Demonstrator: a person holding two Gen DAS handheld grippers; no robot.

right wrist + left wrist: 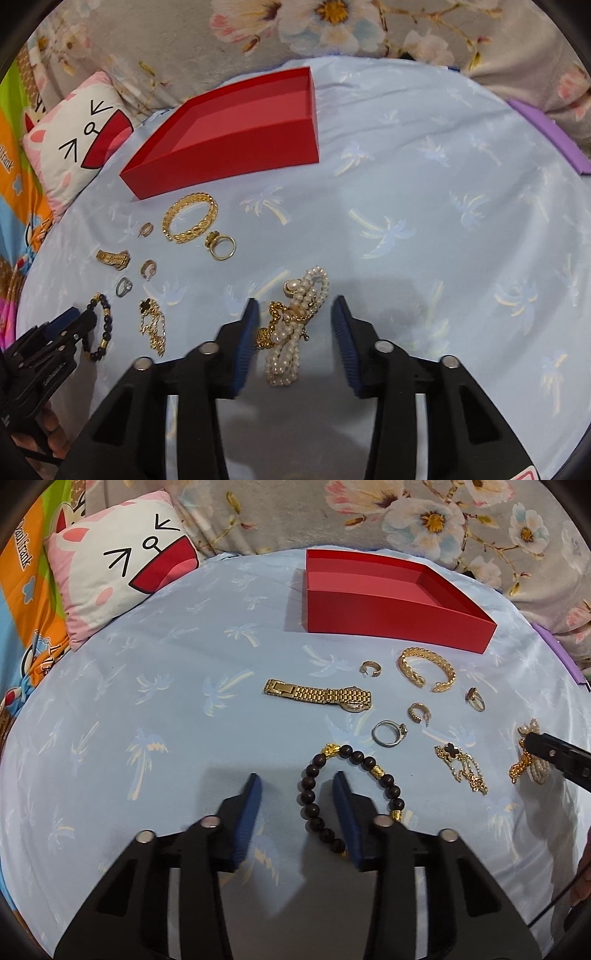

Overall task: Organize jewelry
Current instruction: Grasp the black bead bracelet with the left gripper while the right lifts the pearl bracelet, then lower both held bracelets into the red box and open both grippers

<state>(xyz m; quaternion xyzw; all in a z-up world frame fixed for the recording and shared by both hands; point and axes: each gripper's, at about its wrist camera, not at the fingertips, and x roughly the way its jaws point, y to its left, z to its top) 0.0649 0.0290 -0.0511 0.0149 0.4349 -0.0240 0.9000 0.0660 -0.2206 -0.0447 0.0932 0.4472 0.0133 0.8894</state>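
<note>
A pale blue cloth printed with palm trees (155, 701) covers the surface, with a floral grey blanket (332, 513) behind it. The open red cardboard box (388, 605) sits at the far side, nothing visible inside. The left gripper (297, 786) hangs with jaws apart over the dark wooden bead bracelet with gold charms (314, 797) — one finger inside its loop. The right gripper (294, 308) is spread wide around the white pearl strand tangled with a gold chain (295, 325). A gold link watch (317, 695) and a gold cuff bangle (424, 668) lie nearer the box.

Bright, soft shadows, fisheye edge warp
</note>
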